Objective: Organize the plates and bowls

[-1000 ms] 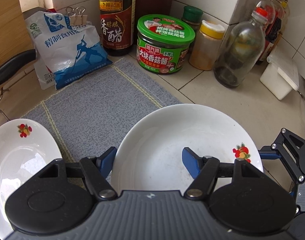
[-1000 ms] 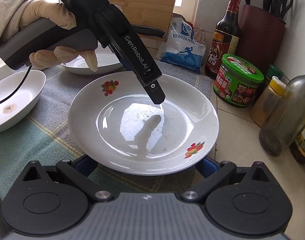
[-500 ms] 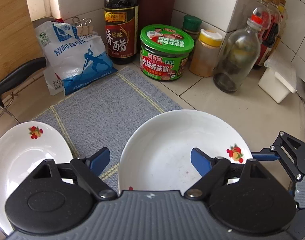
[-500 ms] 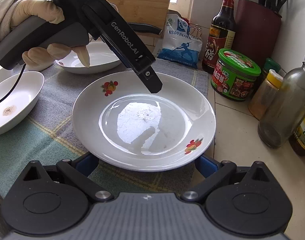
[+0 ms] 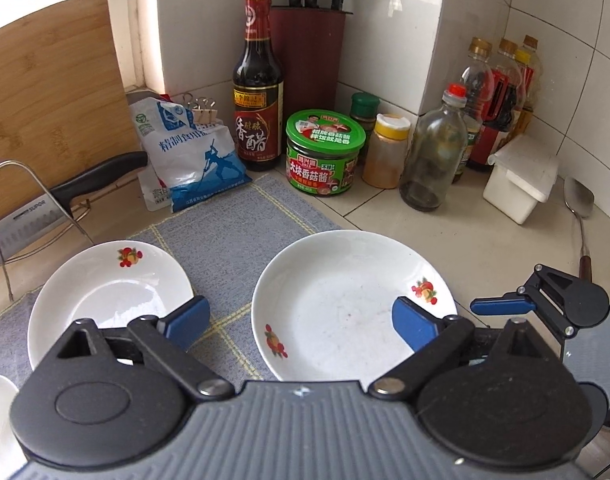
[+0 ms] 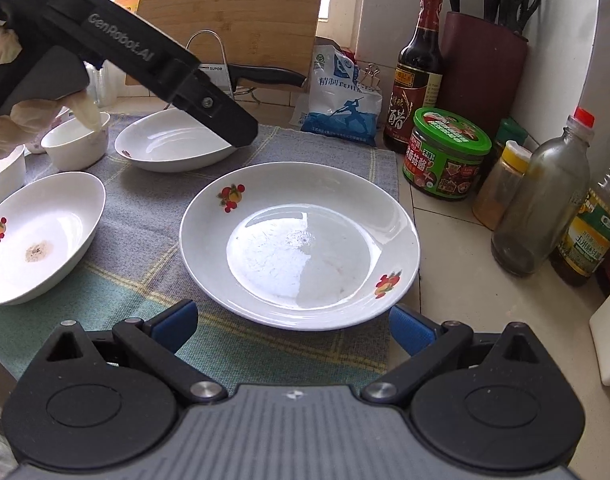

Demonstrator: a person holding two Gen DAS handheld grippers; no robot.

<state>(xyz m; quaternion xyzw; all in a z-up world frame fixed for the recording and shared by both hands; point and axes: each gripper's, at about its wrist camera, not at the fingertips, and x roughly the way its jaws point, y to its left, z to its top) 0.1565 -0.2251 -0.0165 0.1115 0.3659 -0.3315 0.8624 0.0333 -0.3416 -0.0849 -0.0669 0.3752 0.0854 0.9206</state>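
Plainly, the large plate [image 6: 299, 242] is the thing to judge: glazed white ceramic with small fruit prints, lying flat on the grey mat [image 6: 153, 216] with one edge reaching the tiled desk [image 6: 457, 280]. It looks stiff, fairly heavy for its span, slick under the shine on its well, and it would chip or break if dropped or knocked against another dish. The low sloping rim is the only place to take hold, pinched across its thickness at the near edge, since the body is too wide to span. Left of this plate on the mat sits a shallow bowl [image 6: 37, 236] with a brownish stain in its bottom; behind the plate lies a second shallow bowl [image 6: 173, 146], and beside that a small cup-like bowl [image 6: 76, 146]; these would likely nest. The left tool [image 5: 301, 326] has just been opening; its blue pads stand wide above the plate, released, with nothing pressed between them. The right tool [image 6: 291, 326] is likewise spread and empty just short of the plate's near rim. Right of the plate stand a green-lidded jar [image 6: 447, 154], a dark vinegar bottle [image 6: 415, 76] and a clear glass bottle [image 6: 541, 200], close enough to strike when lifting.
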